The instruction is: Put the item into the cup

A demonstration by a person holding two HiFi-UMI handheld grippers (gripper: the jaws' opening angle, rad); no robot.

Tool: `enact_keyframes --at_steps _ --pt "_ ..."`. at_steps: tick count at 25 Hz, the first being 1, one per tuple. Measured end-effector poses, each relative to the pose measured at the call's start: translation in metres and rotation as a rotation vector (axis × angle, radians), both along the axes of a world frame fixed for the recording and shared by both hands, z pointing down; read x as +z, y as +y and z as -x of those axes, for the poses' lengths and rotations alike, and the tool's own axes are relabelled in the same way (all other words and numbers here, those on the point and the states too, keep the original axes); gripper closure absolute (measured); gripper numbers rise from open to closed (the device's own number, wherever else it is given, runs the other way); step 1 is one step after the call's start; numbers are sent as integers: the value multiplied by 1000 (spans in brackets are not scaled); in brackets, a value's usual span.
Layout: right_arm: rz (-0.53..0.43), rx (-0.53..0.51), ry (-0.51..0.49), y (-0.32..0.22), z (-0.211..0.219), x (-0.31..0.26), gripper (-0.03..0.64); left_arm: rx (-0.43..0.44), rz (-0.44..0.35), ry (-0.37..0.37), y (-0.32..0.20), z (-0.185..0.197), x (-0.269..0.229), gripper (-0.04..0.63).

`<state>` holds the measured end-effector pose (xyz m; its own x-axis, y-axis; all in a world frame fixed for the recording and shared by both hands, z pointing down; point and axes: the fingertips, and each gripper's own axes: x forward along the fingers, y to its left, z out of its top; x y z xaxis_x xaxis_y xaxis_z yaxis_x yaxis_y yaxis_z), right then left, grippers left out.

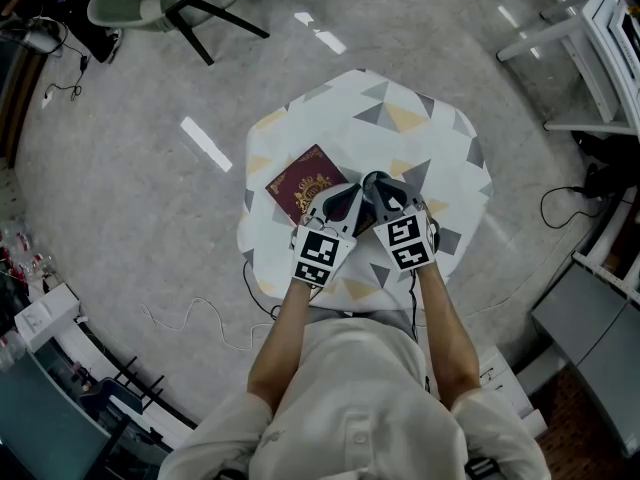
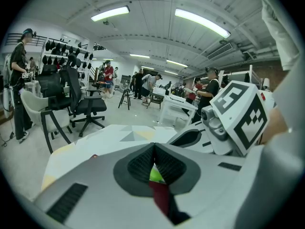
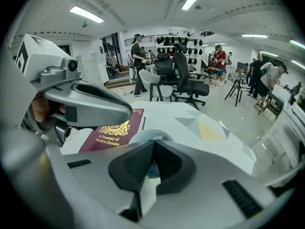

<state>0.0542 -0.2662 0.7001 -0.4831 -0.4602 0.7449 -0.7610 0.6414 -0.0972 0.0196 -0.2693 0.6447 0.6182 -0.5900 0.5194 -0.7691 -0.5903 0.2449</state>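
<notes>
A small green item (image 2: 155, 174) is held pinched in the closed left gripper (image 2: 153, 149), over the maroon book (image 1: 303, 181) at the patterned table's (image 1: 400, 118) left edge. The right gripper (image 3: 152, 144) is drawn shut against the cup (image 3: 148, 136) beside the book. Grey floor (image 1: 150, 148) is seen all round.

place: open robotics lab or workshop | ceiling strip lights (image 2: 202, 23) | swivel chairs (image 2: 88, 104) | wall rack (image 3: 178, 41) of dark gear (too small to identify) | people (image 2: 143, 82) around white tables (image 2: 177, 105) | loose floor cables (image 1: 190, 318)
</notes>
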Motion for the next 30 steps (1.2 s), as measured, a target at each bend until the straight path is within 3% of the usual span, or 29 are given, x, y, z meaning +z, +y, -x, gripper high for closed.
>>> enact_keyframes --at_steps 18,30 --pt "2 -28 38 6 6 1 574 3 -20 -6 6 7 -8 583" --pt "-52 16 32 18 3 -32 561 15 -68 -9 17 17 -34 583"
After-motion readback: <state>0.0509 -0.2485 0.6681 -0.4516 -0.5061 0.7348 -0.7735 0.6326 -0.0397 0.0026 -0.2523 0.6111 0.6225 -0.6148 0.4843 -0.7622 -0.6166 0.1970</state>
